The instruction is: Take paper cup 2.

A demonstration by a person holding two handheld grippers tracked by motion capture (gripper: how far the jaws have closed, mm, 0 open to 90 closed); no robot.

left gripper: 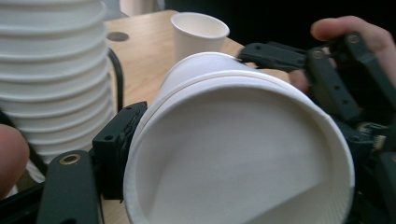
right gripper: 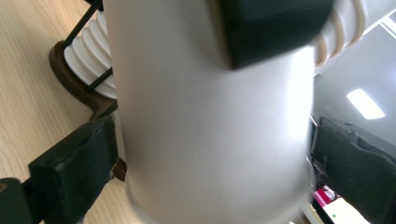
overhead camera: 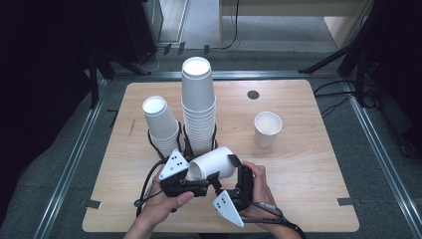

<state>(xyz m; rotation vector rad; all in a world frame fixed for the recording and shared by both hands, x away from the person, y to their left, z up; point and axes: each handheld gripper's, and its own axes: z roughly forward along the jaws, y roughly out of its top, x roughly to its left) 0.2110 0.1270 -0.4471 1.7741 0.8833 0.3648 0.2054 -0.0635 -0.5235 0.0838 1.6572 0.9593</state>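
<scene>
- High view: a person stands at the near edge of the wooden table (overhead camera: 298, 164) with a gripper in each hand. Between the two hands a white paper cup (overhead camera: 213, 163) lies on its side in the air, just in front of the tall stack of cups (overhead camera: 198, 107) and its shorter neighbour stack (overhead camera: 160, 119), both of which stand in a dark wire holder (overhead camera: 151, 139). The cup's mouth faces the left gripper (overhead camera: 191, 184), its base the right gripper (overhead camera: 230, 169). A single upright cup (overhead camera: 267, 128) stands well apart to the right, near a small dark disc (overhead camera: 253, 94) set in the tabletop.
- Left gripper view: the sideways cup (left gripper: 243, 154) shows its open mouth to the camera. The black jaw at the left presses on the rim, and the rim looks squeezed out of round, so this gripper is clamped on the cup. It seems to be two nested cups, with a second rim showing just behind the first. The right gripper (left gripper: 322, 70) reaches around the far end, with a fingertip of that hand above it. The tall stack (left gripper: 56, 70) is at the left and the single cup (left gripper: 198, 35) is beyond.
- Right gripper view: the cup's wall (right gripper: 210, 130) lies between this gripper's jaws, blurred. The jaws stand apart, with a gap at each side of the cup, so they are not pressing on it. The other gripper's dark jaw (right gripper: 271, 28) grips the rim at the top. The ribbed rims of a stack (right gripper: 91, 60) sit in the holder at the left.
</scene>
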